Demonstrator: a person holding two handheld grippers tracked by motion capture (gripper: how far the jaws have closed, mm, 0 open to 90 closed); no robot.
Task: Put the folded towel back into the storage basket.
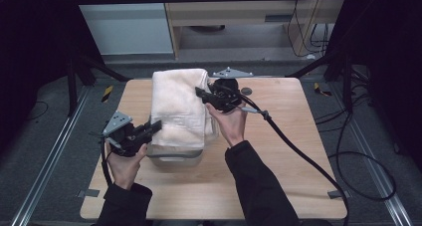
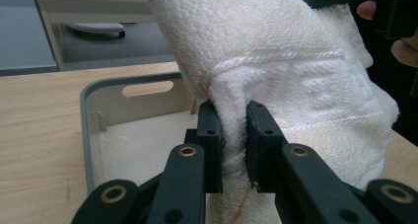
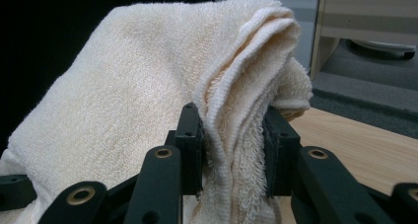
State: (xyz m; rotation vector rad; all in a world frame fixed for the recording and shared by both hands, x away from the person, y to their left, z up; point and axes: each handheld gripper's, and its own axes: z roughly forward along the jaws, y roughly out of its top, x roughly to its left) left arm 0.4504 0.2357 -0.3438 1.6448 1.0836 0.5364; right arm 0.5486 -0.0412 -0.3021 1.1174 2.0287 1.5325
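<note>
A: Towel, cream terry, folded thick, is hanging between both grippers over a clear bin on the bench. Nearest first: the left gripper is pinching the towel's near edge, jaws clamped together on a bunched ridge of cloth.

B: And the bin under it?

A: Grey-rimmed, handle slot in the end wall, inside bare as far as the left gripper view is showing. The towel's lower part is sitting across the rim; whether it is touching the floor of the bin, cannot tell.

B: Farther side?

A: The right gripper is gripping the far edge, jaws clamped on several stacked layers. The towel is arching up between the two holds.

B: Step in hand?

A: I am judging it as carrying the folded towel into place over the bin, ahead of lowering it.

B: Next move?

A: Probably both hands are needing to sink together, keeping the fold square to the bin walls, then letting go only once the cloth is resting inside. Uneven lowering could be spilling the layers over the rim.
</note>
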